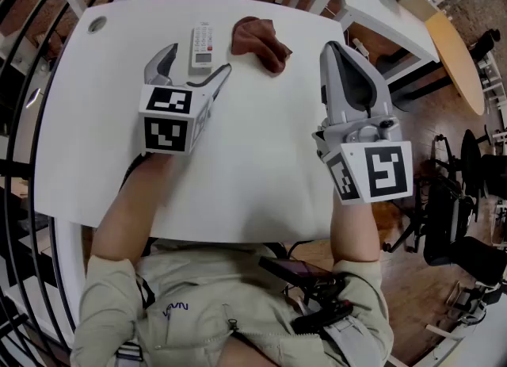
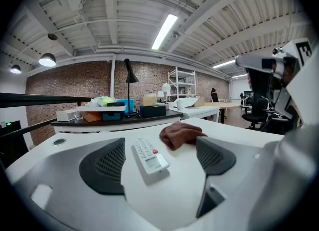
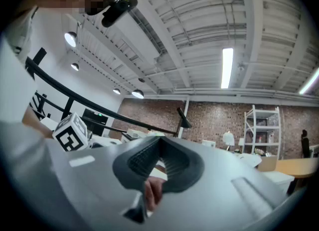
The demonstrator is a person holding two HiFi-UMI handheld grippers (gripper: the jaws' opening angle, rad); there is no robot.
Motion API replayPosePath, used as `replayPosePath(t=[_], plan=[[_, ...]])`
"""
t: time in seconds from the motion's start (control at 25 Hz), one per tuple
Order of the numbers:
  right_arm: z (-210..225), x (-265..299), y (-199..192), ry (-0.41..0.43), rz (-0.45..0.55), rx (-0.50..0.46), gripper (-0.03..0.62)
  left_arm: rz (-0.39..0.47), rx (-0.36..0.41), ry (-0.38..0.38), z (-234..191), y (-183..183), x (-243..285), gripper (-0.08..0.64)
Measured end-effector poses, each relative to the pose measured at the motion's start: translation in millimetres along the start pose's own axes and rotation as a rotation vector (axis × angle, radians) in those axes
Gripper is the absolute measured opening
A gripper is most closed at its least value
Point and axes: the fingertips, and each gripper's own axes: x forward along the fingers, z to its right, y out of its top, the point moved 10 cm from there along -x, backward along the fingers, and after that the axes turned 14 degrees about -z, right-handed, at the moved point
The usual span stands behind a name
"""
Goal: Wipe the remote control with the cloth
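Note:
A white remote control lies near the far edge of the white table, with a crumpled brown cloth just to its right. My left gripper is open, its two fingertips either side of the remote's near end without touching it. In the left gripper view the remote lies ahead between the dark pads, and the cloth is behind it to the right. My right gripper hovers shut and empty to the right of the cloth. In the right gripper view its gripper has the pads pressed together, and a brownish patch shows below them.
A round cable grommet sits at the table's far left corner. A black railing curves along the left. More desks and office chairs stand to the right. The left gripper's marker cube shows in the right gripper view.

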Motion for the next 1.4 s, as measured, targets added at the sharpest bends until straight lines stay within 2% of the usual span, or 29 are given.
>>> replayPosePath(t=[0.24,0.48,0.6,0.84,1.0,1.12,1.24,1.4], plan=[[14,27,13,0.017,0.044,0.055,0.005,-0.134,-0.025,-0.043,-1,-2,27,0.436],[30,53,17,0.035,0.052,0.092,0.005,-0.214,-0.091,-0.059,-14,-3,48,0.437],[41,63,16,0.033,0.062,0.125,0.005,-0.261,-0.089,-0.052,-15,0,57,0.439],[44,71,16,0.055,0.064,0.107,0.005,-0.477,-0.064,0.001,-19,4,68,0.469],[40,69,15,0.072,0.067,0.089,0.005,-0.491,-0.103,-0.051,-23,10,74,0.474],[38,66,14,0.076,0.064,0.078,0.005,-0.495,-0.101,-0.059,-28,11,75,0.429],[36,65,13,0.08,0.062,0.068,0.003,-0.499,-0.074,-0.101,-39,12,74,0.312],[37,64,9,0.083,0.054,0.064,0.005,-0.508,0.001,-0.181,-45,11,76,0.284]])
